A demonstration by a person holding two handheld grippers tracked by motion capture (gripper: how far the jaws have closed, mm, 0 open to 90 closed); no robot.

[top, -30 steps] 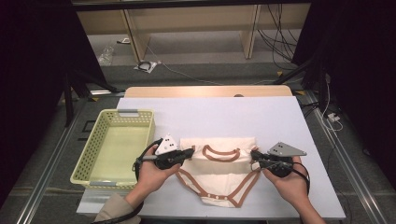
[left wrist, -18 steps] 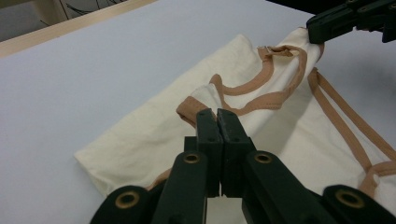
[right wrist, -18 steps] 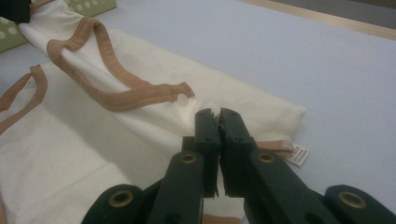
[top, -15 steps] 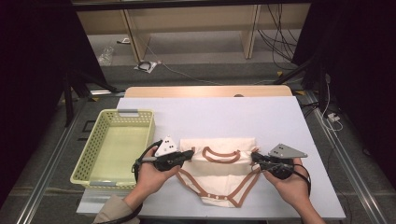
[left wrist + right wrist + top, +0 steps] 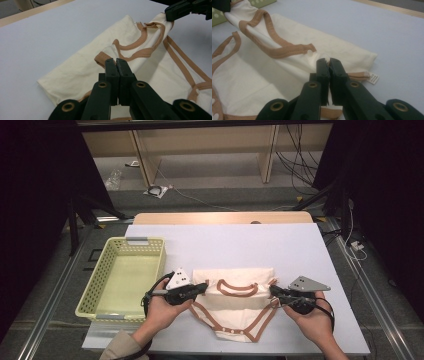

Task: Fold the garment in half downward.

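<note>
A cream baby bodysuit (image 5: 235,309) with brown trim lies flat on the white table (image 5: 250,245), neck opening toward the far side. My left gripper (image 5: 204,287) is shut on its left shoulder; in the left gripper view the jaws (image 5: 116,61) pinch the brown-edged fabric (image 5: 82,67). On the other shoulder my right gripper (image 5: 272,291) is shut as well, and the right gripper view shows a bit of cream cloth (image 5: 262,75) caught between its tips (image 5: 327,61). The right gripper (image 5: 185,8) appears far off in the left gripper view.
A yellow-green plastic basket (image 5: 95,280) stands at the table's left edge, close to my left hand. A small white label (image 5: 373,78) sticks out from the garment's side. Bare white tabletop stretches beyond the garment to the far wooden edge (image 5: 220,217).
</note>
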